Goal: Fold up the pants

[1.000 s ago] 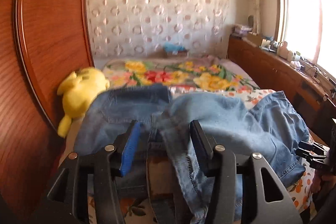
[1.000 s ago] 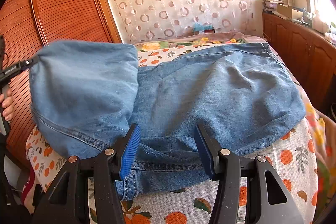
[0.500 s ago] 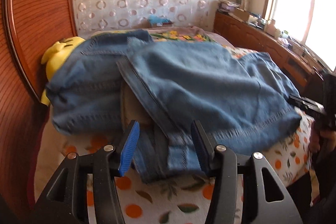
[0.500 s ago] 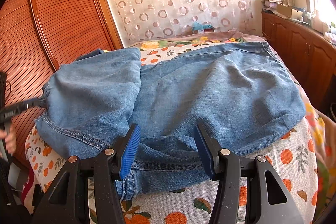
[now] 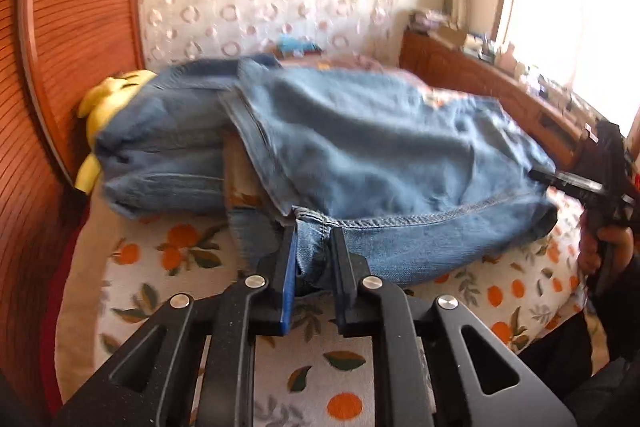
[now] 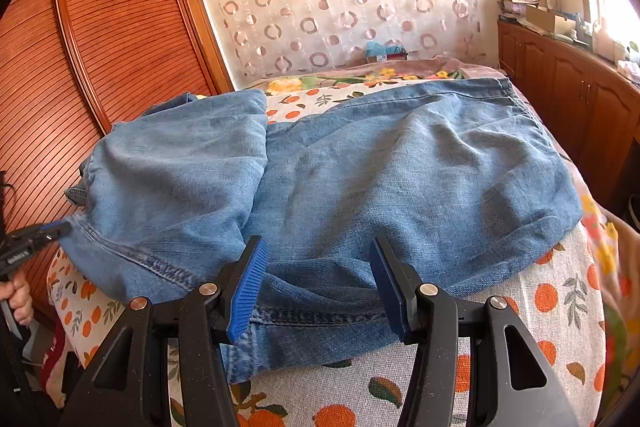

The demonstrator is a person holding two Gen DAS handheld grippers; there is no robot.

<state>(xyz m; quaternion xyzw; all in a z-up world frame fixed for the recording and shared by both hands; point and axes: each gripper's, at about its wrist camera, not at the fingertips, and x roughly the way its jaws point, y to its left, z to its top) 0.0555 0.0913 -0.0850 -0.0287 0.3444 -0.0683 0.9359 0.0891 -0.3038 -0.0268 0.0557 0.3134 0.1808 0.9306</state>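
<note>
Blue jeans (image 5: 380, 147) lie folded over on the bed, one leg doubled back on the left (image 6: 180, 179). My left gripper (image 5: 314, 251) is closing its jaws on a bunched hem corner of the jeans, and the blue pads press the denim from both sides. From the right wrist view its tip (image 6: 52, 229) shows at the jeans' left corner. My right gripper (image 6: 320, 287) stands open over the near hem, with denim lying flat between its fingers, untouched by the pads. It also appears at the jeans' right edge (image 5: 568, 183).
The bed sheet (image 6: 540, 299) has an orange-fruit print. A yellow plush toy (image 5: 108, 99) lies behind the jeans by the slatted wooden wardrobe (image 6: 100, 47). Wooden cabinets (image 6: 580, 87) run along the right side under a window.
The left gripper came down to the near hem and its jaws narrowed onto the denim. The doubled-back leg sank from raised to lying on the bed. The right gripper stayed put.
</note>
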